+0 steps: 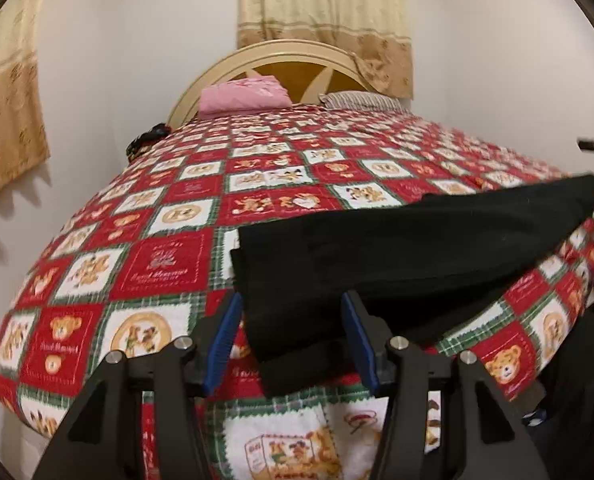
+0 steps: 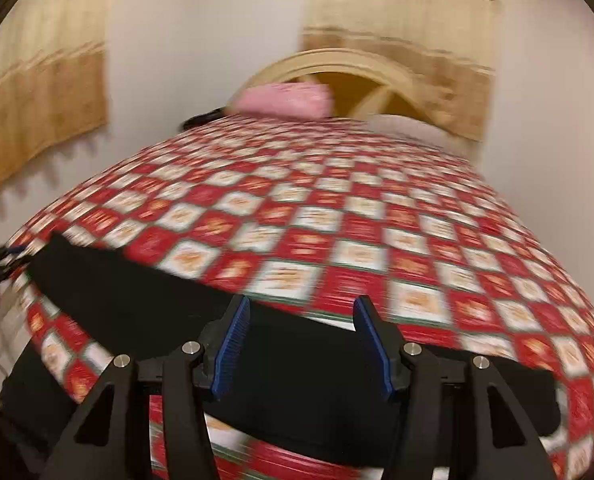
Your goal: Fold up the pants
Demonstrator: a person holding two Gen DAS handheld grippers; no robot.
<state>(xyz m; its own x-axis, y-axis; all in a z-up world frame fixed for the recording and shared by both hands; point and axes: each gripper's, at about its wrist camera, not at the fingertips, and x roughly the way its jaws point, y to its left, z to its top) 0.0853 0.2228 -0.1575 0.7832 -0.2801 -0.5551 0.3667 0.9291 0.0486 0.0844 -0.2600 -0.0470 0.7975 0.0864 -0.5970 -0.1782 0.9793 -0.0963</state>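
Observation:
The black pants (image 1: pixel 417 248) lie folded into a long band across the near edge of the bed, on a red and white checked bedcover (image 1: pixel 169 264). My left gripper (image 1: pixel 292 300) hovers over the band's left end, its blue pads apart on either side of the cloth and not pressing it. The right wrist view is blurred by motion. There the pants (image 2: pixel 137 292) run from the left edge to below my right gripper (image 2: pixel 303 303), which stands open above the cloth with nothing pinched.
A pink pillow (image 1: pixel 243 94) and a striped pillow (image 1: pixel 361 100) rest against the cream headboard (image 1: pixel 289 52). Beige curtains (image 1: pixel 321 0) hang behind. A dark object (image 1: pixel 145 140) sits at the bed's far left edge. White walls close in on both sides.

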